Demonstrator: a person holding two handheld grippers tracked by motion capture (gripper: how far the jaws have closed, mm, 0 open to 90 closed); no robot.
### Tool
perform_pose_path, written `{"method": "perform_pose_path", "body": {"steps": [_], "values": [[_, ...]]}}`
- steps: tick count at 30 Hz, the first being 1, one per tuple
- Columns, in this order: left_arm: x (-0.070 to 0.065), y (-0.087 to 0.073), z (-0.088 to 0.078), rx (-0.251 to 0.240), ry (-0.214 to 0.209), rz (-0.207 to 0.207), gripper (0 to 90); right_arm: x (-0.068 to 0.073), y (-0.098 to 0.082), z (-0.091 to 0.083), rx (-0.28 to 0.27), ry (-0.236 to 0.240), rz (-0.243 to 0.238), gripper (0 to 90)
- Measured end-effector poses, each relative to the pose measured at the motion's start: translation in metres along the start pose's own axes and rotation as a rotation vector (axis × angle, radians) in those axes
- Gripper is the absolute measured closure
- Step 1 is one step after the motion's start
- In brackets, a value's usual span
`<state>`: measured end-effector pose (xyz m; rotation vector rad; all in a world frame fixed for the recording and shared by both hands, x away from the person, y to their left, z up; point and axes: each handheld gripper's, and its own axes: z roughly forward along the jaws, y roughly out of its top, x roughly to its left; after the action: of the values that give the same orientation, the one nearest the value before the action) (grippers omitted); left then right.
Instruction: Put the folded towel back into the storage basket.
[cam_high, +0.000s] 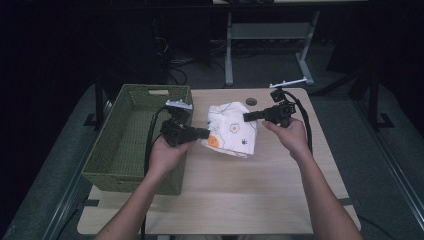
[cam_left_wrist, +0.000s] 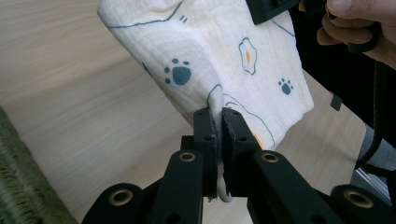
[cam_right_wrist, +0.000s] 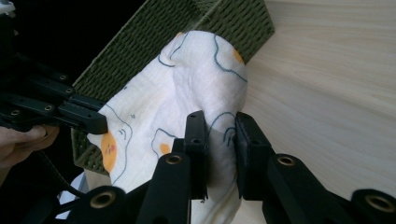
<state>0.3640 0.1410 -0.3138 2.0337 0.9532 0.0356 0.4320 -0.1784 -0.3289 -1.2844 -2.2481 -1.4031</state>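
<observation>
Wooden bench (cam_high: 240, 190), green basket (cam_high: 131, 145) at left. Printed cloth (cam_high: 231, 129) lifted between both tools. Left tool (cam_high: 202, 133) and right tool (cam_high: 248, 117) clenched on opposite cloth edges.

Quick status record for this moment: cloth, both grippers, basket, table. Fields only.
cloth: white printed cloth, held up between both grippers, hanging just above the table
left gripper: shut on the cloth's edge
right gripper: shut on a fold of the cloth
basket: green woven basket, on the table's left side, nothing seen inside
table: light wood table
</observation>
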Motion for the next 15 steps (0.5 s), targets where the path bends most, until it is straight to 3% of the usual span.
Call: {"method": "perform_pose_path", "body": {"steps": [15], "values": [[0.009, 0.004, -0.02, -0.027, -0.001, -0.005, 85.9, 0.016, 0.015, 0.006, -0.012, 0.012, -0.009, 76.7]]}}
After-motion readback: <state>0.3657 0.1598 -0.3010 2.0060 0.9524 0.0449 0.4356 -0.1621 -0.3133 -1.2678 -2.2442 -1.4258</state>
